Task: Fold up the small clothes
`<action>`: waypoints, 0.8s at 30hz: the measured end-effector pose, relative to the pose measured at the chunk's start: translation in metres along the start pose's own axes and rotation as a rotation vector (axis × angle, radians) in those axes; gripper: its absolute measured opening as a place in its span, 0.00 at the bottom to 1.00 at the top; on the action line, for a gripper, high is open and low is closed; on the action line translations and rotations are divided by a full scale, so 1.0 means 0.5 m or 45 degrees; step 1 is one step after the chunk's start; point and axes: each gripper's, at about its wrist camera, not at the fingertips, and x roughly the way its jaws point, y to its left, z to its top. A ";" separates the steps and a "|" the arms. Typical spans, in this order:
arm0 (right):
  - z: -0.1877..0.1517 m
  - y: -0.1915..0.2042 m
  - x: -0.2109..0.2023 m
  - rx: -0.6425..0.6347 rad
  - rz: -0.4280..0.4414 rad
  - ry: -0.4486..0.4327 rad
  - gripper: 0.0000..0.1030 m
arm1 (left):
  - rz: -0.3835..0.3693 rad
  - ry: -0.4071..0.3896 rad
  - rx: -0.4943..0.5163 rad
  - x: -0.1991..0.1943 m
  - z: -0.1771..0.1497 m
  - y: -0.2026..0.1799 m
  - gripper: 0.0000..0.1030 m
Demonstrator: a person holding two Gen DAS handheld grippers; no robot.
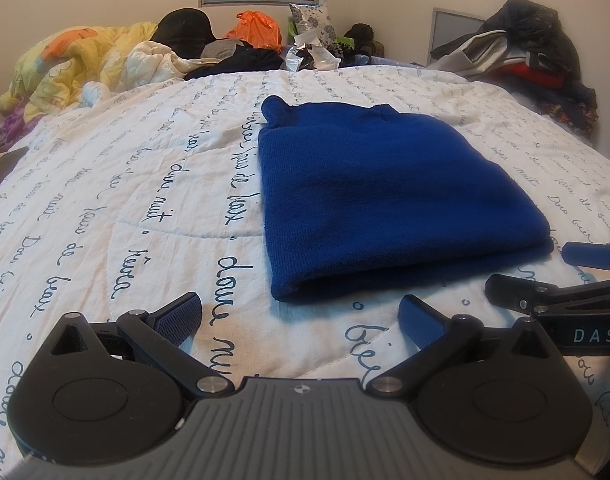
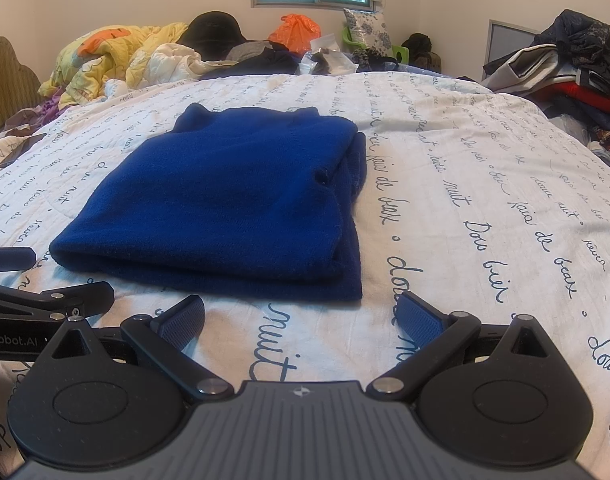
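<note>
A dark blue knit garment [image 1: 389,196] lies folded into a flat rectangle on the white bedspread [image 1: 125,200]; it also shows in the right wrist view [image 2: 233,204], its folded edge nearest me. My left gripper [image 1: 301,320] is open and empty, just in front of the garment's near left corner. My right gripper [image 2: 301,318] is open and empty, just in front of the garment's near right corner. Each gripper's fingers show at the edge of the other's view: the right one's fingers [image 1: 545,292] and the left one's fingers [image 2: 53,300].
The bedspread carries dark cursive writing. A yellow quilt [image 1: 77,64], dark clothes and an orange bag [image 1: 257,26] are heaped at the far end of the bed. A pile of clothes [image 1: 533,56] stands at the far right. A dark object [image 2: 21,148] lies at the left edge.
</note>
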 end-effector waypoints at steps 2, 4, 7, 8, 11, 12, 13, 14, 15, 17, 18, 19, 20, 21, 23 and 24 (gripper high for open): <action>0.000 0.000 0.000 0.000 0.000 0.000 1.00 | 0.002 0.005 -0.002 0.000 0.000 0.000 1.00; 0.000 0.000 0.000 0.000 0.000 0.000 1.00 | 0.006 0.013 -0.006 0.000 0.001 -0.002 1.00; 0.000 0.000 0.000 0.000 0.000 0.000 1.00 | 0.008 0.021 -0.009 0.001 0.002 -0.002 1.00; 0.000 0.000 0.000 0.000 0.000 0.000 1.00 | 0.010 0.025 -0.011 0.001 0.003 -0.002 1.00; 0.000 0.000 0.000 0.000 0.000 0.000 1.00 | 0.020 0.051 -0.021 0.001 0.009 -0.003 1.00; 0.000 0.000 0.000 0.000 0.000 0.000 1.00 | 0.024 0.062 -0.025 0.002 0.011 -0.004 1.00; 0.000 0.000 0.000 0.000 -0.001 0.000 1.00 | 0.028 0.072 -0.029 0.002 0.013 -0.005 1.00; 0.000 0.000 0.000 0.000 -0.001 0.000 1.00 | 0.032 0.081 -0.033 0.002 0.014 -0.006 1.00; 0.000 0.000 0.000 0.000 -0.001 0.000 1.00 | 0.034 0.090 -0.036 0.002 0.016 -0.006 1.00; 0.000 0.000 0.000 0.000 -0.002 0.000 1.00 | 0.036 0.105 -0.042 0.001 0.019 -0.007 1.00; 0.000 0.000 0.001 0.000 -0.003 0.001 1.00 | 0.037 0.113 -0.044 0.001 0.020 -0.007 1.00; 0.000 -0.001 0.000 0.000 0.000 0.000 1.00 | 0.038 0.120 -0.046 0.001 0.021 -0.007 1.00; 0.000 -0.001 0.000 0.000 0.000 0.000 1.00 | 0.042 0.128 -0.052 0.002 0.023 -0.008 1.00; 0.000 -0.001 0.001 0.000 0.000 0.000 1.00 | 0.047 0.136 -0.057 0.002 0.025 -0.008 1.00; 0.000 -0.001 0.001 -0.001 0.001 0.000 1.00 | 0.051 0.148 -0.066 0.003 0.027 -0.008 1.00; 0.000 -0.001 0.001 -0.001 0.000 0.000 1.00 | 0.051 0.153 -0.070 0.002 0.028 -0.008 1.00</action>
